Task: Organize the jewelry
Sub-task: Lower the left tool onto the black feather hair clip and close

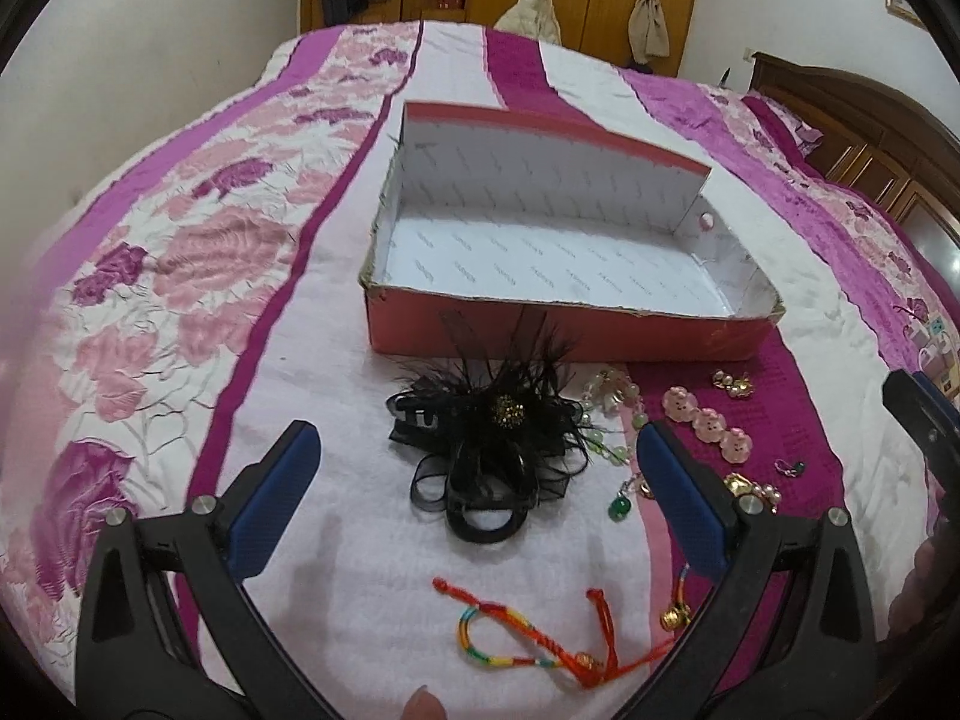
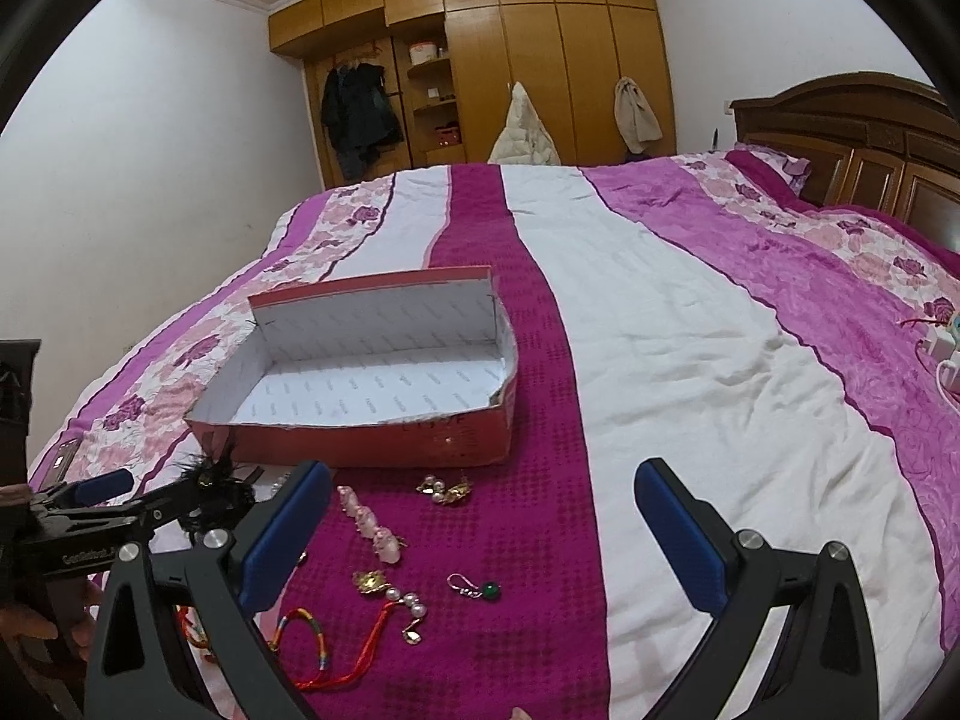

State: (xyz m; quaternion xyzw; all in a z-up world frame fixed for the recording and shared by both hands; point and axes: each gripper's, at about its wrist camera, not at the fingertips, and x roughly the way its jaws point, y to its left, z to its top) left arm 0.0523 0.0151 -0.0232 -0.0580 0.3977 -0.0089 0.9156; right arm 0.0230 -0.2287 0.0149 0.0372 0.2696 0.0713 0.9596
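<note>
box (image 1: 540,276): open top, empty inside | bedspread (image 2: 690,360) right of box: bare | jewelry (image 2: 384,531) crowds box's front

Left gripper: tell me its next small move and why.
Probably ease the left gripper down and close on the black feather clip. Its jaws stand open with the clip lying right between them on the bedspread, and the red box just beyond is empty, so nothing is sorted yet. The right gripper is open too, over bare cloth beside the smaller pieces.

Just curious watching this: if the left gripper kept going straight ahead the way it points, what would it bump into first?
Probably the black feather hair clip, lying between the open left gripper fingers; behind it, the red box.
</note>
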